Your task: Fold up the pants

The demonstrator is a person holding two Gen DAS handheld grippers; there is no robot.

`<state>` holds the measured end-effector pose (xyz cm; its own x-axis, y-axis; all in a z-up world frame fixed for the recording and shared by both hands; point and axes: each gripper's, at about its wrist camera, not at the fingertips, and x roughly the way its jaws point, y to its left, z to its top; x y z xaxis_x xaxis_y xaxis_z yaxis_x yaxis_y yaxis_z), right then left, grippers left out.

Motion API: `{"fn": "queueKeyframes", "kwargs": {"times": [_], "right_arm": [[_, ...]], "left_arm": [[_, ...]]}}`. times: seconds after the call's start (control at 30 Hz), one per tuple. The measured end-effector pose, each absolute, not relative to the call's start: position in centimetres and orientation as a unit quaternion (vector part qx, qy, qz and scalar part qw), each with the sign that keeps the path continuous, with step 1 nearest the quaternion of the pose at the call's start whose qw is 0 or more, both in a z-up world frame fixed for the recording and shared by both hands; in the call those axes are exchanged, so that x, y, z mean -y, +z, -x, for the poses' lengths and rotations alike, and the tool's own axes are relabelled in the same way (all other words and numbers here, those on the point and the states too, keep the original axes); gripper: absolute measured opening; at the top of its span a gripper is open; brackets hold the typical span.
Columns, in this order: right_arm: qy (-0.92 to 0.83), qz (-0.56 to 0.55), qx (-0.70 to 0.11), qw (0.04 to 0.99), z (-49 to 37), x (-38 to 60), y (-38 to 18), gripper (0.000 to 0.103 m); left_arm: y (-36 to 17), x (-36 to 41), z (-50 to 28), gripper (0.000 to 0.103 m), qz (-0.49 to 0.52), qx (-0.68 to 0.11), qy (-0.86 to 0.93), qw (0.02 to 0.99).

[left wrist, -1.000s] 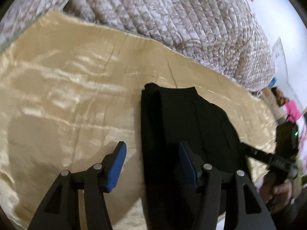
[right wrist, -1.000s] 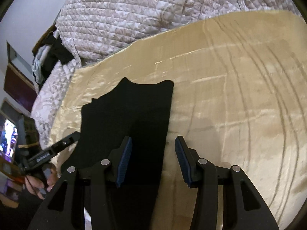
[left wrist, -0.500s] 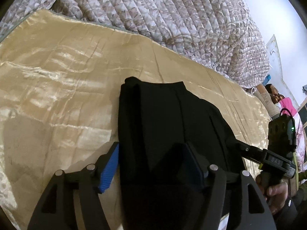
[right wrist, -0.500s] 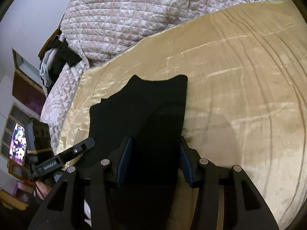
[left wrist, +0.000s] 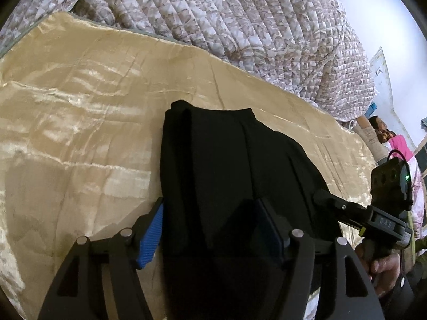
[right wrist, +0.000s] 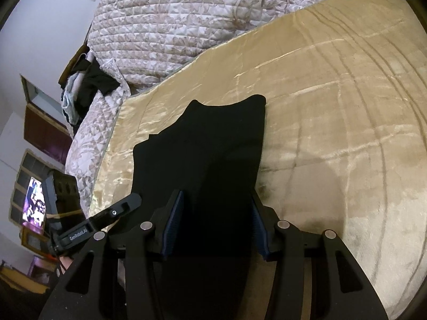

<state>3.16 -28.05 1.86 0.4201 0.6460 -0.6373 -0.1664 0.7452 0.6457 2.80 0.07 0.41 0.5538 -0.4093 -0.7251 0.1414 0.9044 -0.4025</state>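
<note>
**Black pants lying between two spread grippers**

Golden satin cloth (left wrist: 80,112) is covering the bed, with a quilted floral blanket (left wrist: 240,21) bunching up behind it. On that shiny cloth the black pants (left wrist: 226,165) are lying as a long folded strip, running away from the person holding the tools. The left gripper (left wrist: 210,229) is sitting with its jaws apart, straddling the near end of the fabric; its blue pad (left wrist: 150,236) is resting just beside the strip's left edge. Further right, the right gripper (right wrist: 216,226) is also standing with jaws apart, the dark cloth filling the gap between its fingers, its outer finger (right wrist: 260,229) touching the strip's right edge.
</note>
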Motion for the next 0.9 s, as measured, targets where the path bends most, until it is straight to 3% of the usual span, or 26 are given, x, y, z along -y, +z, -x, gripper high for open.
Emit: {"fn": "queueKeyframes", "kwargs": {"times": [0.1, 0.17, 0.27, 0.33, 0.57, 0.9], "right_arm": [[0.249, -0.25, -0.474, 0.807, -3.4, 27.7, 1.8, 0.048], [0.247, -0.249, -0.475, 0.807, -3.4, 27.7, 1.8, 0.047], [0.247, -0.247, -0.475, 0.808, -3.3, 27.5, 1.9, 0.038], [0.245, -0.248, -0.471, 0.81, -3.1, 27.5, 2.2, 0.026], [0.245, -0.249, -0.464, 0.814, -3.2, 27.4, 2.8, 0.017], [0.271, -0.255, -0.431, 0.822, -4.4, 26.1, 5.9, 0.017]], "left_arm": [[0.6, 0.3, -2.9, 0.068, 0.142, -0.445, -0.152, 0.871], [0.7, 0.5, -2.8, 0.062, 0.136, -0.443, -0.152, 0.873], [1.2, 0.6, -2.5, 0.05, 0.129, -0.438, -0.147, 0.878], [1.4, 0.4, -2.5, 0.045, 0.132, -0.437, -0.145, 0.878], [2.9, 0.2, -2.4, 0.025, 0.136, -0.426, -0.15, 0.882], [6.2, 0.7, -4.6, 0.021, 0.121, -0.402, -0.16, 0.893]]}}
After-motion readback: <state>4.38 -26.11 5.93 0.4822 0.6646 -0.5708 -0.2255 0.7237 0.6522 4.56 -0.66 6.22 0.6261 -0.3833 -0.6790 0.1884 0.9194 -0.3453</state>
